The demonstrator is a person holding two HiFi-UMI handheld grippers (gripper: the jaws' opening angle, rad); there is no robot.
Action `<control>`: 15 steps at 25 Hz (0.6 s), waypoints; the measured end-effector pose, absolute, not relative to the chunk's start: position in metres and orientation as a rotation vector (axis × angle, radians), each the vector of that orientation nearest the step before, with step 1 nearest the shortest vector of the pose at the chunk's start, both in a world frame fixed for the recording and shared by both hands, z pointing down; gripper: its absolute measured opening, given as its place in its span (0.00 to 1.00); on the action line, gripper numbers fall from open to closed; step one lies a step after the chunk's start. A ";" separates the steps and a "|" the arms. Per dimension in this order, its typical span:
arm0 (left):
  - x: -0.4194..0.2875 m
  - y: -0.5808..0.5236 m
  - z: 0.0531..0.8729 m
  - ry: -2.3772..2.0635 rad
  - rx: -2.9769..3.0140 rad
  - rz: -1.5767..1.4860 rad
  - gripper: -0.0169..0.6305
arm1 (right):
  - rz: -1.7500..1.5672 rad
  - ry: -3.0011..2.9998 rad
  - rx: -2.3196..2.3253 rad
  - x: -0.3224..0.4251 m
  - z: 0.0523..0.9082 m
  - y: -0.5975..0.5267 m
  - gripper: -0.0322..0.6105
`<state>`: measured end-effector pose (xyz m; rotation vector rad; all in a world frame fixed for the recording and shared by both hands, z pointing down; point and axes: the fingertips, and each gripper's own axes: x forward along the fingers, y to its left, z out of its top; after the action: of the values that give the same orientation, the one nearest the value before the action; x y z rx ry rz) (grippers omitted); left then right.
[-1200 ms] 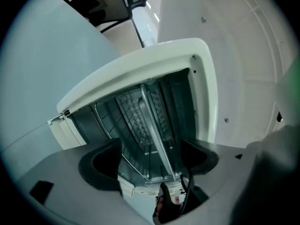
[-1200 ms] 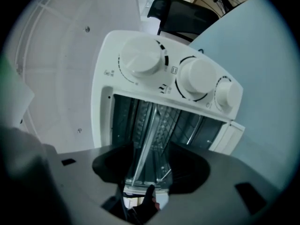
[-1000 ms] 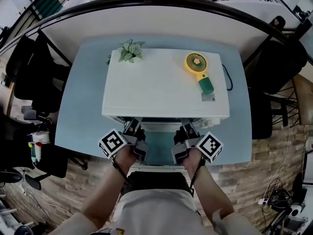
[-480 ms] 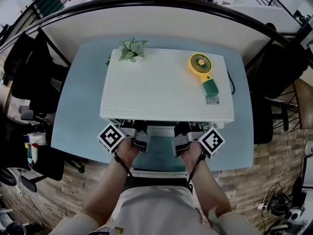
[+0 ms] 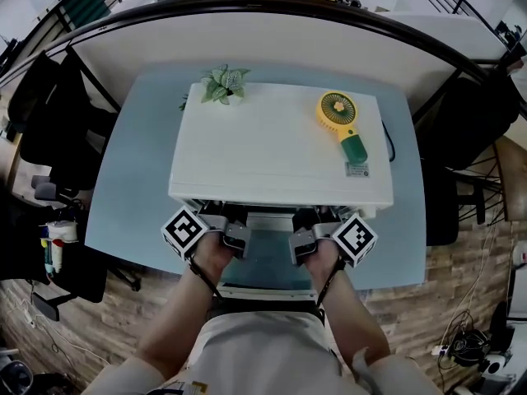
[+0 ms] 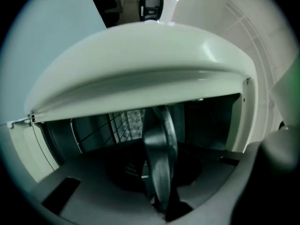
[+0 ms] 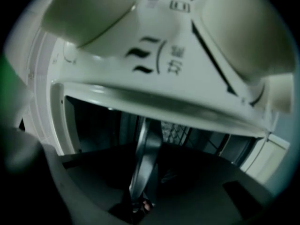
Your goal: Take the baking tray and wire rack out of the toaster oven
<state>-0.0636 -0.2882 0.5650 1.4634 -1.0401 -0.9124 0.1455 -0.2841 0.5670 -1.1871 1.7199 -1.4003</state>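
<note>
The white toaster oven [image 5: 280, 146] stands on a pale blue table, its door [image 5: 265, 288] folded down toward me. Both grippers reach level into its mouth. In the left gripper view the left gripper [image 6: 159, 172] has its jaws drawn into a narrow upright strip, pinched on a dark thin edge that I take for the baking tray. The right gripper [image 7: 145, 172] looks the same. Both pairs of jaws have just been closing. Wires of the rack [image 6: 117, 125] show behind, and again in the right gripper view [image 7: 180, 132]. From the head view the left gripper [image 5: 237, 227] and right gripper [image 5: 301, 229] have their tips under the oven's front lip.
A small potted plant [image 5: 222, 85] and a yellow hand fan [image 5: 339, 122] rest on top of the oven. A black cable [image 5: 387, 134] runs off its right side. Dark chairs [image 5: 49, 130] stand left and right of the table [image 5: 132, 188].
Both grippers slid forward into the oven mouth, so their fingers went under its front lip, and both pairs of jaws drew closer together.
</note>
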 end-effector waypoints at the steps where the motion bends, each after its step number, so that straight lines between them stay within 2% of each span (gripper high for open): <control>1: -0.063 -0.285 0.565 -1.038 1.464 -0.907 0.15 | -1.413 1.718 -1.191 0.145 0.567 -0.280 0.20; 15: -0.060 -0.199 0.569 -1.048 1.419 -0.761 0.09 | -1.541 1.746 -1.236 0.141 0.568 -0.193 0.16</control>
<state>-0.0600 -0.1985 0.5691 1.4193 -1.0482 -0.7606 0.1411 -0.1935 0.5683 -1.2360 1.7462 -1.5415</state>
